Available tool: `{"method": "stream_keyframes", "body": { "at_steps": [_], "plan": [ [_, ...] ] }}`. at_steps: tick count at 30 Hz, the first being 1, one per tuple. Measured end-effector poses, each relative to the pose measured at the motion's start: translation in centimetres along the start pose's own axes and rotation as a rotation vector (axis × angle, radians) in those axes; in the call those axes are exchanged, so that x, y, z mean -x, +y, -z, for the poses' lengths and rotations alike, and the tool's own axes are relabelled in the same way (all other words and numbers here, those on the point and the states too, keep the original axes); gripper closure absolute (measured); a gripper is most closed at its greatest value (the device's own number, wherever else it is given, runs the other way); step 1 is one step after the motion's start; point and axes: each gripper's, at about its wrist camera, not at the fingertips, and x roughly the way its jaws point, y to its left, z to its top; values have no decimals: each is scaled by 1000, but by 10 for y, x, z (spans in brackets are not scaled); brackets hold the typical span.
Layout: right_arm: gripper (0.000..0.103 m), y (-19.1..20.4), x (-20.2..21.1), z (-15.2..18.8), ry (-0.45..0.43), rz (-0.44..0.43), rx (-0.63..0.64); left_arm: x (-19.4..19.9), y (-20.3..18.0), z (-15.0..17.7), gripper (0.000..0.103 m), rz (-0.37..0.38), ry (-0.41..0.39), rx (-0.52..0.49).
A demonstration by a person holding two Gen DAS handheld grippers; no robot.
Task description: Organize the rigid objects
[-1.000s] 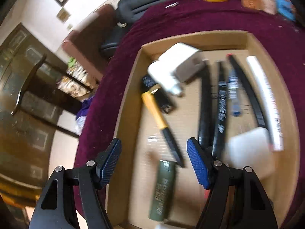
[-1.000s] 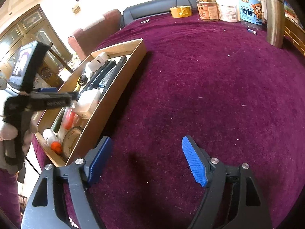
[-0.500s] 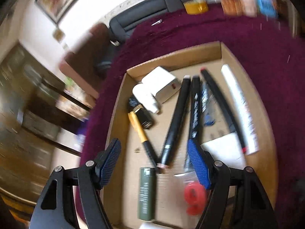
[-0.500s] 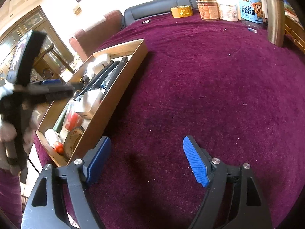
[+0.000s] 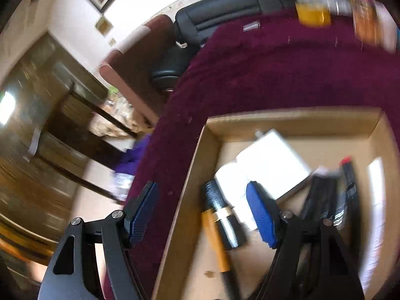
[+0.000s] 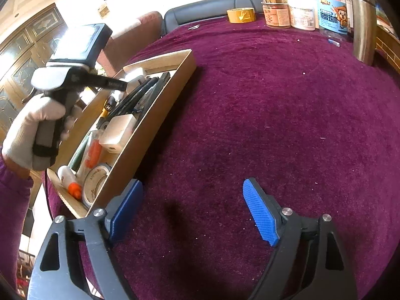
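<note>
Both sets of blue fingers are spread with nothing between the pads, as far as we can see. Our left gripper (image 5: 202,215) hangs over the near-left corner of the cardboard box (image 5: 295,118), one finger outside the box wall and one inside, gripping nothing. Our right gripper (image 6: 192,212) hovers over bare purple tablecloth (image 6: 275,112) just right of the box, and its jaws are opening wider, empty.

Box contents, from the right wrist view: at the near end we count one roll of tape (image 6: 96,183), one white bottle with an orange cap (image 6: 68,178) and one orange-and-clear tube (image 6: 92,150). Next comes a white charger block (image 6: 117,132), then a yellow-handled tool (image 6: 106,111) and a bundle of dark pens (image 6: 140,91) lying lengthwise; the pens overlap, so we can't give an exact count. A second white adapter (image 6: 135,73) sits at the far end. The left wrist view is pretty blurry, but that adapter shows up big there, next to a black cylinder with a gold band (image 5: 222,217).

A gloved hand (image 6: 32,130) holds the left gripper's handle above the box's left wall.

Along the far edge of the tablecloth we see one yellow tape roll (image 6: 241,15) and a row of three jars (image 6: 300,12), with a shiny metal cylinder (image 6: 363,20) at the far right corner.
</note>
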Motion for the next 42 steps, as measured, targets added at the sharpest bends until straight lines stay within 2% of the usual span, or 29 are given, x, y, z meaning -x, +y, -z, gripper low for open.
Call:
{"method": "stream_keyframes", "body": {
  "at_steps": [2,4,7,9,11,12,13,14,15,16,17,18,20,21,23,24,26,27,29,33,35,38,42],
  "plan": [
    [16,1,-1,0,3,-3,5,5,1,9,34,13,0,-18],
    [16,2,-2,-1,5,-1,9,17,14,18,34,18,-26,13],
    [16,1,-1,-1,2,-10,2,49,45,35,35,19,-116,84],
    [16,0,0,-1,0,-16,-2,91,75,62,34,-4,-228,176],
    [16,-1,0,-1,-1,-16,-2,132,96,92,27,3,-358,275],
    [16,0,0,-1,0,-15,-2,149,104,107,7,31,-428,324],
    [16,0,1,-1,-2,-13,0,167,112,128,1,76,-515,384],
    [16,1,4,-1,-12,-12,6,185,117,155,1,139,-615,453],
    [16,3,10,0,-33,-7,17,187,118,164,1,174,-640,477],
    [16,9,21,2,-73,21,43,188,115,173,1,231,-634,493],
    [16,16,33,3,-110,46,75,182,106,175,1,295,-588,479],
    [16,22,42,5,-143,62,102,177,99,177,1,322,-561,470],
    [16,42,71,10,-258,128,185,165,79,184,1,323,-500,460],
    [16,54,87,14,-339,187,235,160,71,186,1,318,-479,448],
    [14,66,99,19,-421,236,285,155,52,192,1,342,-426,424],
    [8,71,101,22,-440,243,308,155,46,194,1,358,-403,420],
    [5,71,94,19,-408,259,291,152,37,200,2,394,-332,423],
    [5,68,87,13,-352,256,269,154,35,204,2,385,-298,434],
    [6,65,79,-2,-294,264,243,152,38,209,2,375,-237,438],
    [6,69,75,-26,-277,316,257,156,45,218,2,361,-226,458],
    [5,75,73,-21,-280,303,273,157,50,220,2,354,-222,474],
    [5,87,61,-8,-267,317,327,155,54,219,2,294,-222,492],
    [5,92,41,6,-212,327,355,151,57,218,2,269,-231,491]
  ]
}}
